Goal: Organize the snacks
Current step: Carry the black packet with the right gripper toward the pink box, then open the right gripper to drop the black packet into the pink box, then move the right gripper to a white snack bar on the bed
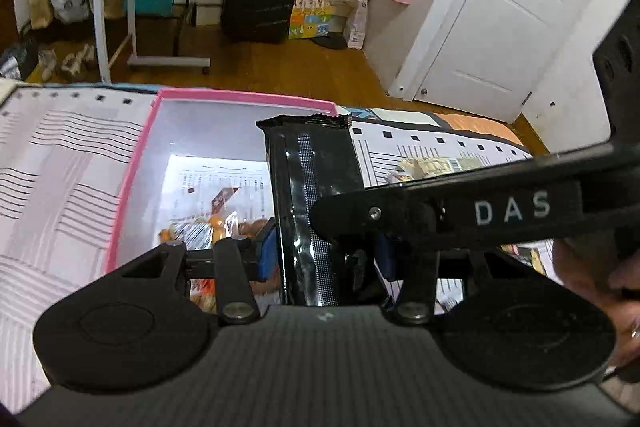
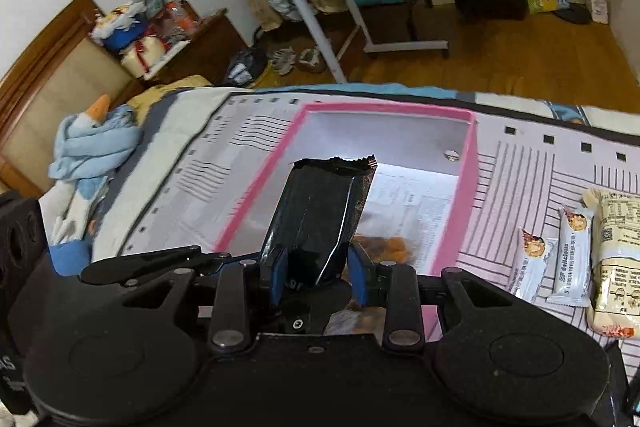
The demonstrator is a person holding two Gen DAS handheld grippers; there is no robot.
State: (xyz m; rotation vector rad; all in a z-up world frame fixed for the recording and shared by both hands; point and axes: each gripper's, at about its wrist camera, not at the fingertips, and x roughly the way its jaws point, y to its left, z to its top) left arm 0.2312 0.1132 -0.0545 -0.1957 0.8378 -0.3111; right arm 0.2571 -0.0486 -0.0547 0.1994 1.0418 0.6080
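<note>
Right gripper (image 2: 318, 277) clamped on black snack packet (image 2: 324, 215), held over pink box (image 2: 466, 187); more snack packets (image 2: 572, 255) lying right.

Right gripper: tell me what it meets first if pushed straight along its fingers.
Likely the floor of the pink box, near the orange snacks. The right gripper points down into it, holding a black packet that would touch first. Depth is uncertain.

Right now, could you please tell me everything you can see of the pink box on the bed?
The pink box is an open, lidless rectangular carton, apparently cardboard, with pink walls and rim and a pale grey-white inside. It lies flat on the patterned bedspread. On its floor are a printed paper sheet and orange-brown wrapped snacks near the close end. A small round fitting shows on the inner right wall. No claw touches it.
</note>
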